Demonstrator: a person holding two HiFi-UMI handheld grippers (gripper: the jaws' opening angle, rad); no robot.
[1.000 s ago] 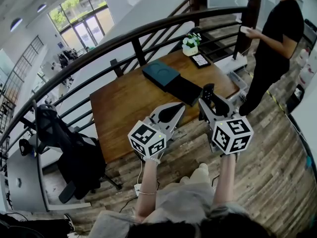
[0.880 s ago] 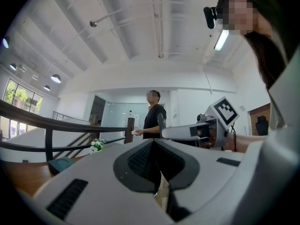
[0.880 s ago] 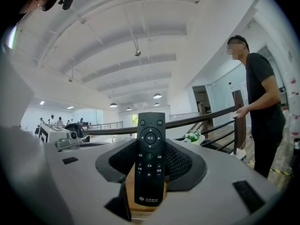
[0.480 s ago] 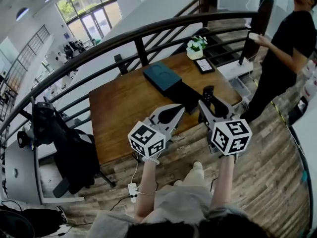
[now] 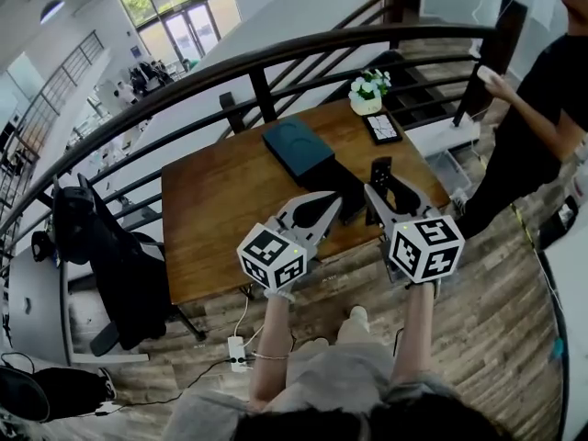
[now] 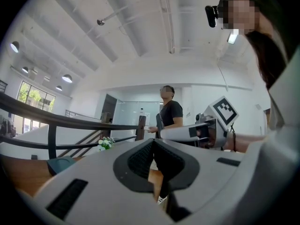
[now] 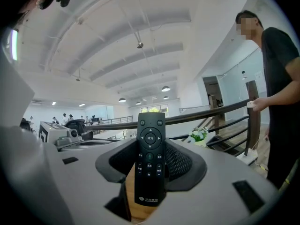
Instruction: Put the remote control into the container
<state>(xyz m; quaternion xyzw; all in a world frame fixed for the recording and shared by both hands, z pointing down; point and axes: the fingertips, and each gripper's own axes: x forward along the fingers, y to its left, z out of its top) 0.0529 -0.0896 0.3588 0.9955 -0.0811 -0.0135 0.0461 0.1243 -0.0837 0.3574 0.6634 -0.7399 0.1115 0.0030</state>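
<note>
Remote control stands upright, clamped in my right claw; my left claw is closed on nothing. I should carry it steadily above the teal container on the table, lower, then release.

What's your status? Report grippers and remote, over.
Right gripper shut on remote control, upright between jaws. Left gripper shut, empty. Teal box and black box on table ahead, remote in neither. Nothing blocking.
</note>
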